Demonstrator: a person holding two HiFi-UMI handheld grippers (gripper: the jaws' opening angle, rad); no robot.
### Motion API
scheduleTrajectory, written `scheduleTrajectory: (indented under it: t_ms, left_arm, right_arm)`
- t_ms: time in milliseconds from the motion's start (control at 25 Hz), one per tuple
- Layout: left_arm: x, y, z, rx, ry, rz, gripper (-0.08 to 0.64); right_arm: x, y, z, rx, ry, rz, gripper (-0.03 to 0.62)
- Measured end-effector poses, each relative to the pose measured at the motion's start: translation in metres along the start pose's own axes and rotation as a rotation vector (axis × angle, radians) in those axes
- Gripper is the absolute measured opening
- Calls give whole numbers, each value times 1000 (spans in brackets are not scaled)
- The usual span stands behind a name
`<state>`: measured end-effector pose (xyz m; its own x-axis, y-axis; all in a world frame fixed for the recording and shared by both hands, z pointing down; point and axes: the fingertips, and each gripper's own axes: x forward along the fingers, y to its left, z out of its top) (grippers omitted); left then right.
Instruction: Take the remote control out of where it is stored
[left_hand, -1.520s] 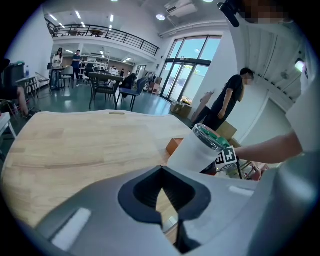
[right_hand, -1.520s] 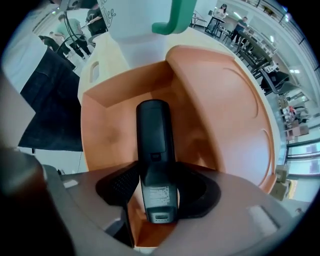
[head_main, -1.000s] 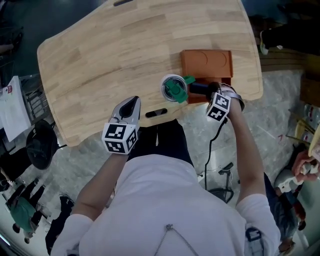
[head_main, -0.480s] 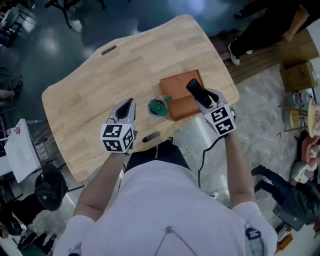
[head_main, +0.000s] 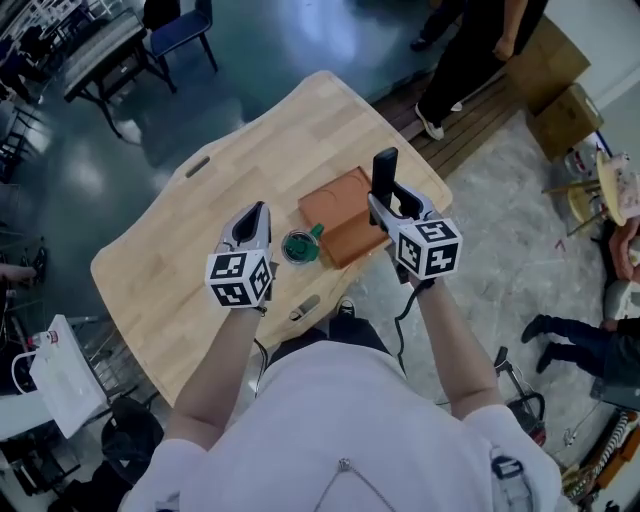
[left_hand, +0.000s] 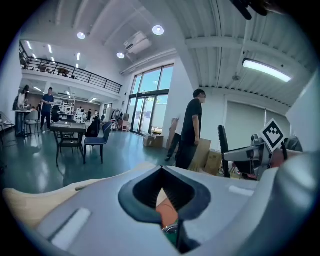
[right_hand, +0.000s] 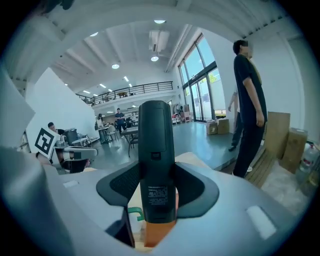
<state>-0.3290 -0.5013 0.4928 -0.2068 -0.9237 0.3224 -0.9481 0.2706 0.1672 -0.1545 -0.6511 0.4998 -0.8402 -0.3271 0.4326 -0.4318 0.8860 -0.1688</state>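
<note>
Head view: extraction looks done. Right gripper (head_main: 386, 208) clamped on the black remote (head_main: 384, 170) at its lower half, jaws fairly wide to fit the body. Remote pointing toward frame top, apparently clear of the orange case (head_main: 335, 218) at centre of the table (head_main: 190, 250). Confirmed in right gripper view: pads pressing both sides, label facing the camera. Left gripper (head_main: 258, 212) left of centre, jaws together, holding nothing, hovering just left of a round green-topped container (head_main: 298, 246). Remaining, as a judgement: at most putting the remote down; no obvious target spot. Versus a second ago: remote then low at the case's near edge, now lifted off and turned upright. Both grippers higher, table smaller in frame, more floor and a bystander's legs at top.
</note>
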Motion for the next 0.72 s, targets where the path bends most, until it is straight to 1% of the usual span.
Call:
scheduleTrajectory:
  t_ms: [120, 200, 480, 720]
  left_arm:
    - [3, -8, 15, 18, -24, -20, 1]
    - [3, -12, 19, 26, -30, -30, 1]
    - [3, -19, 22, 42, -23, -44, 0]
    - [0, -19, 21, 49, -22, -44, 2]
  right_arm:
    - [-6, 5, 6, 32, -31, -34, 245]
    - [-10, 8, 8, 45, -45, -38, 245]
    - [-20, 0, 12, 64, -65, -73, 245]
    - [-24, 1, 9, 57, -61, -75, 245]
